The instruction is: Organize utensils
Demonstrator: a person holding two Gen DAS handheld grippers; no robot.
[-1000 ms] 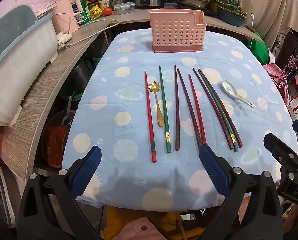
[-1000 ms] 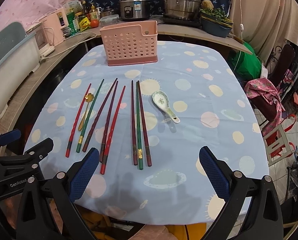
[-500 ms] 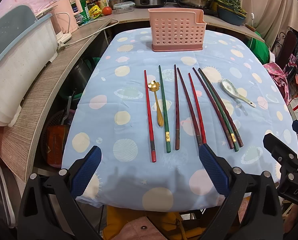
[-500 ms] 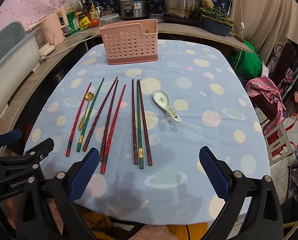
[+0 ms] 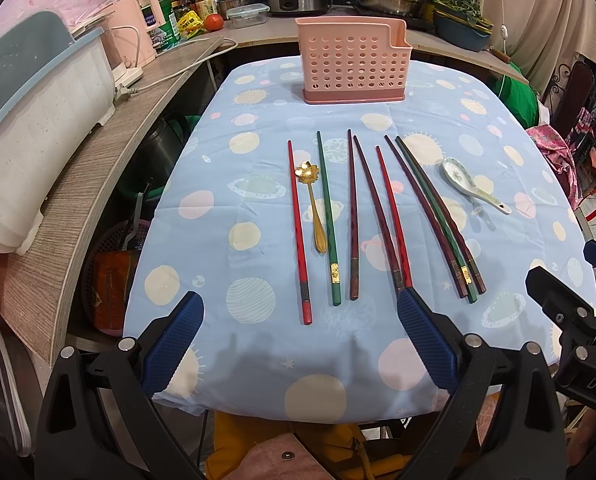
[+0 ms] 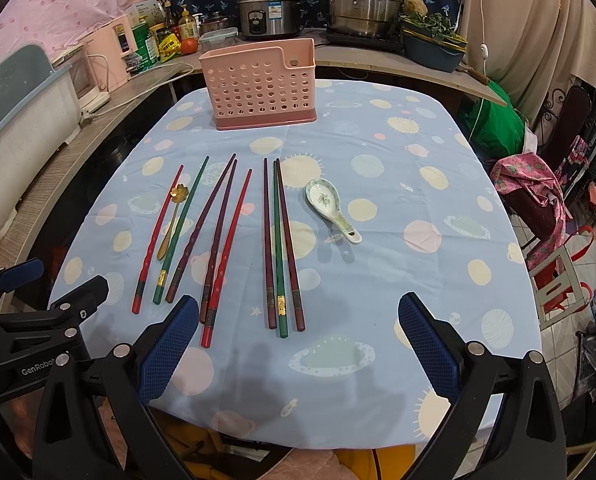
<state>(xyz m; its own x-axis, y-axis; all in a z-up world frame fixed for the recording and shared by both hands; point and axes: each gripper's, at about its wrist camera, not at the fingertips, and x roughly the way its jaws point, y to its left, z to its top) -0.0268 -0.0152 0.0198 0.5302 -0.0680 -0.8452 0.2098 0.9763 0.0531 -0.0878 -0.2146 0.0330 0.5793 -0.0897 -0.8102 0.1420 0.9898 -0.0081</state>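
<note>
The left gripper [image 5: 300, 330] has two black plastic arms of angular, triangular shape, each ending in a blue finger pad [image 5: 173, 340] with a fine cross-hatched texture — round silver screws sit at the joints. The right gripper [image 6: 298, 334] is built the same, with the same blue pads [image 6: 428, 338]. White letters "GenRobot" are printed on the black body of the left one — seen from the right wrist camera.

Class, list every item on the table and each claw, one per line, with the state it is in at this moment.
Left claw: open, holding nothing.
Right claw: open, holding nothing.
Pink holder: upright, nothing seen sticking out.
Chopsticks: eight, lying flat in a row, not yet in the holder.
Gold spoon: flat between two chopsticks.
Ceramic spoon: lying bowl up, apart from the chopsticks.
</note>
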